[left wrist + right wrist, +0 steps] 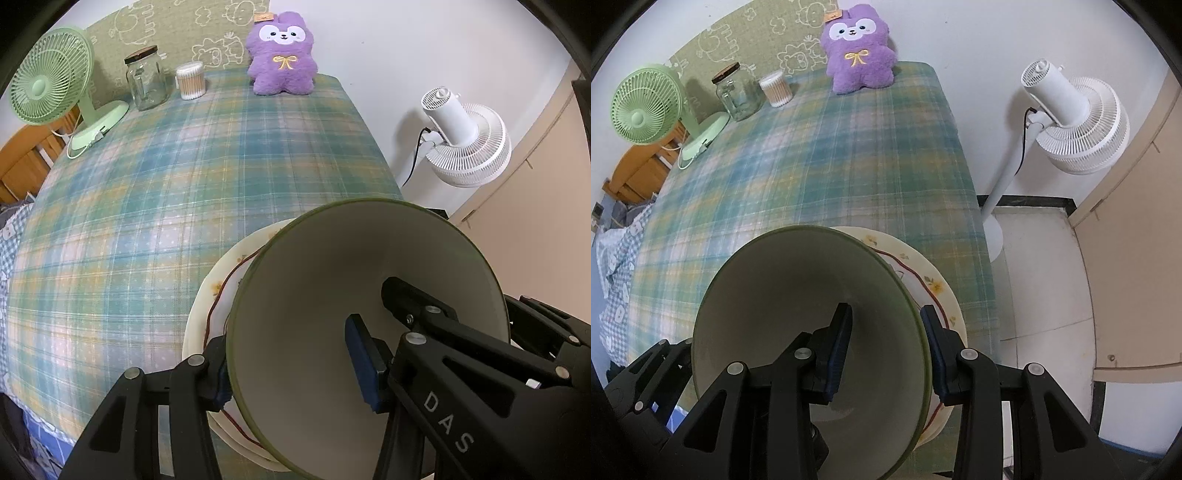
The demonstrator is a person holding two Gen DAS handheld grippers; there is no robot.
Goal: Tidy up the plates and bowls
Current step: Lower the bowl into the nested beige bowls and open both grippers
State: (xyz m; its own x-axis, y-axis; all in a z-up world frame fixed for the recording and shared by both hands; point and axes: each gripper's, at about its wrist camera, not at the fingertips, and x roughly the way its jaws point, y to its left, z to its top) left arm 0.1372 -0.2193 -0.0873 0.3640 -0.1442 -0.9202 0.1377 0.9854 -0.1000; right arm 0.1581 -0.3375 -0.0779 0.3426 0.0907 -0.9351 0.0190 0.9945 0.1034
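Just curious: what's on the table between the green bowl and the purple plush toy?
Nothing: in both wrist views only bare plaid tablecloth lies between green bowl and plush toy.

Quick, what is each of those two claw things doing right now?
Left gripper: shut on the rim of the green-rimmed ceramic bowl.
Right gripper: shut on the same bowl's opposite rim.

White capital letters "DAS" run along the black arm of the left hand-held gripper [295, 369], at about four o'clock in the left wrist view; they are the only readable text in either view. A small tan tag sits at the top of the purple plush toy [281, 55], at twelve o'clock on the far tabletop edge, but its marking is too small to read.
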